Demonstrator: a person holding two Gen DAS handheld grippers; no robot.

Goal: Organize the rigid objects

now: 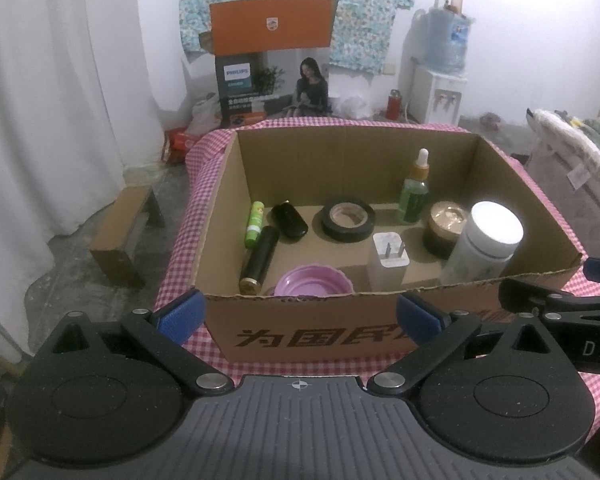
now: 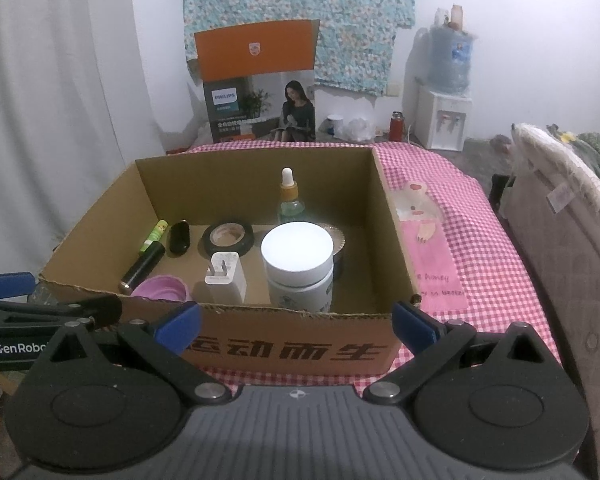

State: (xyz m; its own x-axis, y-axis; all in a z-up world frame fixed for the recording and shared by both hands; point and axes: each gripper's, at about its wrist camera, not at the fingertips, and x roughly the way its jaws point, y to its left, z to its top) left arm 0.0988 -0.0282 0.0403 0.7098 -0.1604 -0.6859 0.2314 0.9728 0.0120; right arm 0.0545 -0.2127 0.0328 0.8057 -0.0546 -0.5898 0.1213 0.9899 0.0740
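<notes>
An open cardboard box (image 1: 380, 320) (image 2: 292, 350) stands on a pink checked cloth. Inside it are a white-lidded bottle (image 1: 486, 246) (image 2: 300, 268), a white charger (image 1: 388, 262) (image 2: 225, 276), a purple dish (image 1: 310, 280) (image 2: 162, 288), a black tape roll (image 1: 347, 219) (image 2: 228, 238), a green dropper bottle (image 1: 415, 190) (image 2: 290, 196), a dark jar (image 1: 444, 228), a black tube (image 1: 260, 260), a green stick (image 1: 254, 224) and a black case (image 1: 289, 220). My left gripper (image 1: 300, 314) and right gripper (image 2: 296, 324) are both open and empty before the box's near wall.
A Philips carton (image 1: 272, 60) stands behind the table. A water dispenser (image 1: 440, 76) is at the back right. A padded chair (image 2: 560, 220) is on the right. A pink card (image 2: 432, 248) lies on the cloth right of the box. A cardboard stool (image 1: 124, 232) sits on the floor left.
</notes>
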